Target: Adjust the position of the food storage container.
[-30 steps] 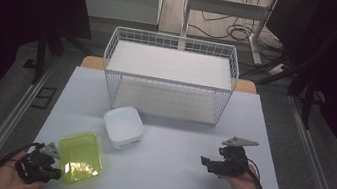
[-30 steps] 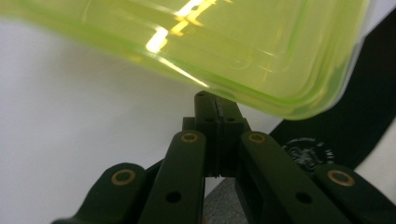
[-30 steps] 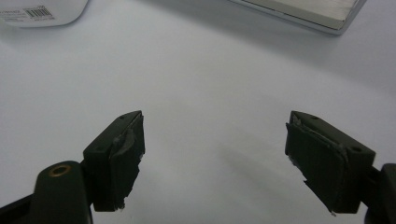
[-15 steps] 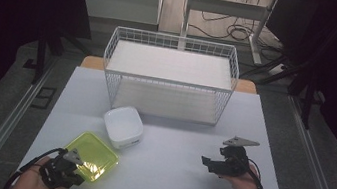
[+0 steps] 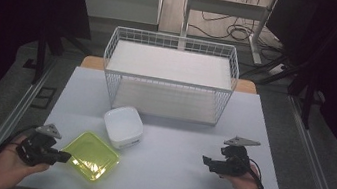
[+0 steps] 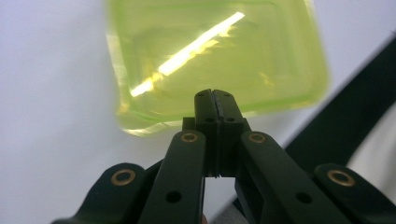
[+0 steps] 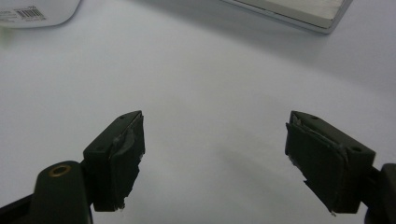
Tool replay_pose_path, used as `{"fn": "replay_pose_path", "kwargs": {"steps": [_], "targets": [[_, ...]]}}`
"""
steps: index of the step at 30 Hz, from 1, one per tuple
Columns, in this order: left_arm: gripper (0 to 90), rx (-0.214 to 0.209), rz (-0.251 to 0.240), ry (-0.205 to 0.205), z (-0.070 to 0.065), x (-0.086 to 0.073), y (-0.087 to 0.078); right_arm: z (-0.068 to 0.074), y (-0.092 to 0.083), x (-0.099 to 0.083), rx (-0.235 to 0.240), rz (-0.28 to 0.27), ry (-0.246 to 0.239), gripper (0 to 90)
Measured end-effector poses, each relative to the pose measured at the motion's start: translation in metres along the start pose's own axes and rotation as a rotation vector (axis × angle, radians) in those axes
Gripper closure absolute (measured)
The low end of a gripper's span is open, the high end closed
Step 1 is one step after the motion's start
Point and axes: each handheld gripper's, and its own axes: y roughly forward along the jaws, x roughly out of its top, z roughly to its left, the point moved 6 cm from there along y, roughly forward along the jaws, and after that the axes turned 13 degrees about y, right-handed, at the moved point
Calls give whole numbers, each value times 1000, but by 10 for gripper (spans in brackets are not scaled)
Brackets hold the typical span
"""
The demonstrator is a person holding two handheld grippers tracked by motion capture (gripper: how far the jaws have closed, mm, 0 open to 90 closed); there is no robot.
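Green tray slid right; left gripper pinches its edge; right gripper spread, bare table around.

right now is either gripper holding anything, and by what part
The left hand-held gripper is shut on the near rim of the yellow-green container. The right hand-held gripper is open over bare table, holding nothing.

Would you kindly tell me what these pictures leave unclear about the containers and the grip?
- Translucent yellow-green square container: blurred in the left gripper view; the left hand-held gripper hides its near rim.
- White square container: cut off by the right gripper view's top edge.
- Its barcode label: too small to read.
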Motion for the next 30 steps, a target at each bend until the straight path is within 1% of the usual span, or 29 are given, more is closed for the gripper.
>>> {"fn": "replay_pose_path", "kwargs": {"steps": [1, 4, 5, 6, 7, 8, 9, 11, 12, 13, 14, 15, 16, 18, 19, 21, 22, 23, 24, 25, 26, 28, 29, 30], "targets": [[899, 25, 2, -13, 8, 1, 1, 0, 0, 0, -1, 1, -1, 198], [899, 83, 33, -25, 32, 3, 6, 0, 0, 0, -4, 2, -3, 198], [900, 83, 33, -25, 32, 3, 6, 0, 0, 0, -4, 2, -3, 198], [900, 92, 49, -43, 47, 3, 12, 0, 0, 0, -4, 1, -4, 198], [899, 92, 49, -43, 47, 3, 12, 0, 0, 0, -6, 1, -4, 198], [900, 99, 82, -49, 58, 1, 19, 0, -1, 0, -9, -1, -2, 198], [900, 99, 82, -49, 58, 1, 19, 0, -1, 0, -9, -1, -2, 198], [900, 85, 107, -55, 63, -2, 26, -1, -1, 0, -15, -7, 4, 198], [900, 61, 118, -55, 65, -6, 30, -2, -1, 0, -18, -5, 6, 198], [899, 61, 118, -55, 65, -6, 30, -2, -1, 0, -18, -5, 6, 198], [900, 36, 113, -58, 63, -8, 33, -3, -1, -1, -18, -4, 7, 198], [900, 36, 113, -58, 63, -8, 33, -3, -1, -1, -18, -4, 7, 198], [900, 25, 112, -55, 60, -8, 34, -3, 0, -1, -19, -3, 8, 198], [900, 19, 115, -43, 54, -7, 35, -4, 0, -1, -26, -3, 12, 198], [900, 19, 115, -43, 54, -7, 35, -4, 0, -1, -26, -3, 12, 198], [900, -1, 112, -39, 49, -6, 36, -3, -1, 0, -30, -9, 13, 198], [900, -8, 108, -45, 44, -5, 38, -3, -2, 1, -32, -14, 15, 199], [900, -8, 108, -45, 44, -5, 38, -3, -3, 1, -33, -17, 17, 199], [900, -14, 112, -47, 41, -5, 38, -3, -3, 1, -33, -17, 17, 199], [900, -18, 111, -47, 37, -4, 39, -3, -3, 2, -35, -20, 20, 199], [900, -36, 109, -46, 30, -3, 41, -3, -4, 1, -36, -20, 22, 199], [899, -51, 107, -38, 20, -2, 44, -3, -5, 1, -37, -19, 23, 199], [899, -51, 107, -38, 20, -2, 44, -3, -5, 1, -37, -19, 23, 199], [899, -58, 105, -35, 14, -1, 45, -3, -5, 1, -37, -22, 22, 199]]}}
